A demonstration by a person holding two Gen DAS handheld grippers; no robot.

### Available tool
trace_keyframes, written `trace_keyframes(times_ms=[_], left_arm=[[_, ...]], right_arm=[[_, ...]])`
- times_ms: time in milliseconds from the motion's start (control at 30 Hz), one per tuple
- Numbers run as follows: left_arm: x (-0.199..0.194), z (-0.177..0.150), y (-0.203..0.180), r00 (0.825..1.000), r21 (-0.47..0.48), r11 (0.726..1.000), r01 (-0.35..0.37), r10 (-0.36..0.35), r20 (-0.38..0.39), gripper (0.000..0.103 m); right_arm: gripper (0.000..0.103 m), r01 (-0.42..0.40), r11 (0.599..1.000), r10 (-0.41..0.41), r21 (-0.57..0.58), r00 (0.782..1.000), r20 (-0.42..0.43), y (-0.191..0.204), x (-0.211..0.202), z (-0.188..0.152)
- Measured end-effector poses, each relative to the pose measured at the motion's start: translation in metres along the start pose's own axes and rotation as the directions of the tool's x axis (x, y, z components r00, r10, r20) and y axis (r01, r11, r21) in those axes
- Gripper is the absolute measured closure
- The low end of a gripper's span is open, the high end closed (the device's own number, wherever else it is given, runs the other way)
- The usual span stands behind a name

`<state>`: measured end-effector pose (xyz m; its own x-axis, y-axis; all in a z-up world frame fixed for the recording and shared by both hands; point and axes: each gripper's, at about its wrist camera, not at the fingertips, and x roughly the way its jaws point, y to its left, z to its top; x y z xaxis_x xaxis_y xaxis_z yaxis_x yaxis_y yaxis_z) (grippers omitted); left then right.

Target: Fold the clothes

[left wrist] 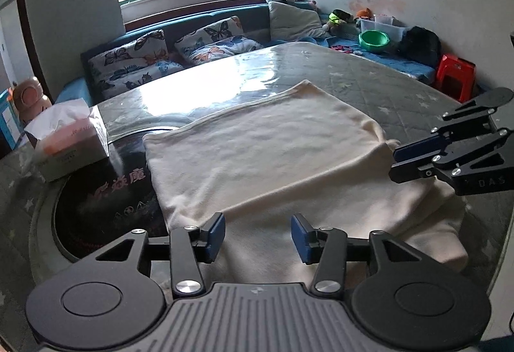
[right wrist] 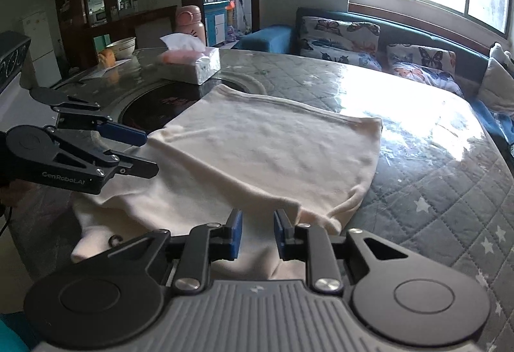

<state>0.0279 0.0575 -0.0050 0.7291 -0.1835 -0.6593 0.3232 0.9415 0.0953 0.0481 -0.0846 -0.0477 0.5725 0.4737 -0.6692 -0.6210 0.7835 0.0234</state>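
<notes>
Reading "CenRobot.AI": left tool (right wrist: 151,154)

Cream garment (left wrist: 266,159) between spread fingers (left wrist: 216,231)

The cream garment's (left wrist: 266,156) near edge hides behind both gripper bodies; tissue box (left wrist: 72,143) print is unreadable

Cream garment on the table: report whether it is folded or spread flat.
Partly folded. The cream garment has an upper layer doubled over a lower one, whose edge shows near both open tongs, left and right.
</notes>
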Motion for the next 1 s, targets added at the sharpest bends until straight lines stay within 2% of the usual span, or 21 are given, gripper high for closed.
trace_keyframes(times_ms=[300, 467, 533, 700, 1000], left_arm=[[-0.008, -0.022, -0.026, 1.0, 0.095, 0.995, -0.006, 0.008, -0.013, 0.051], [-0.018, -0.02, -0.03, 1.0, 0.094, 0.995, -0.015, 0.015, 0.009, 0.05], [-0.024, -0.019, -0.031, 1.0, 0.094, 0.995, -0.014, 0.012, 0.018, 0.05], [-0.037, -0.029, -0.04, 0.999, 0.135, 0.99, 0.026, -0.029, 0.018, 0.046], [-0.054, -0.053, -0.06, 0.995, 0.249, 0.963, 0.102, -0.104, -0.007, 0.046]], right_arm=[[0.082, 0.013, 0.998, -0.014, -0.058, 1.0, -0.015, 0.015, -0.004, -0.014], [0.081, 0.002, 0.999, -0.002, -0.054, 1.0, 0.009, 0.019, -0.009, -0.014], [0.08, -0.001, 0.998, 0.0, -0.063, 1.0, -0.009, 0.021, -0.006, -0.017], [0.074, -0.006, 0.996, 0.005, -0.086, 1.0, -0.013, 0.024, -0.011, -0.021], [0.068, -0.004, 0.985, 0.0, -0.17, 1.0, -0.023, 0.028, -0.036, -0.027]])
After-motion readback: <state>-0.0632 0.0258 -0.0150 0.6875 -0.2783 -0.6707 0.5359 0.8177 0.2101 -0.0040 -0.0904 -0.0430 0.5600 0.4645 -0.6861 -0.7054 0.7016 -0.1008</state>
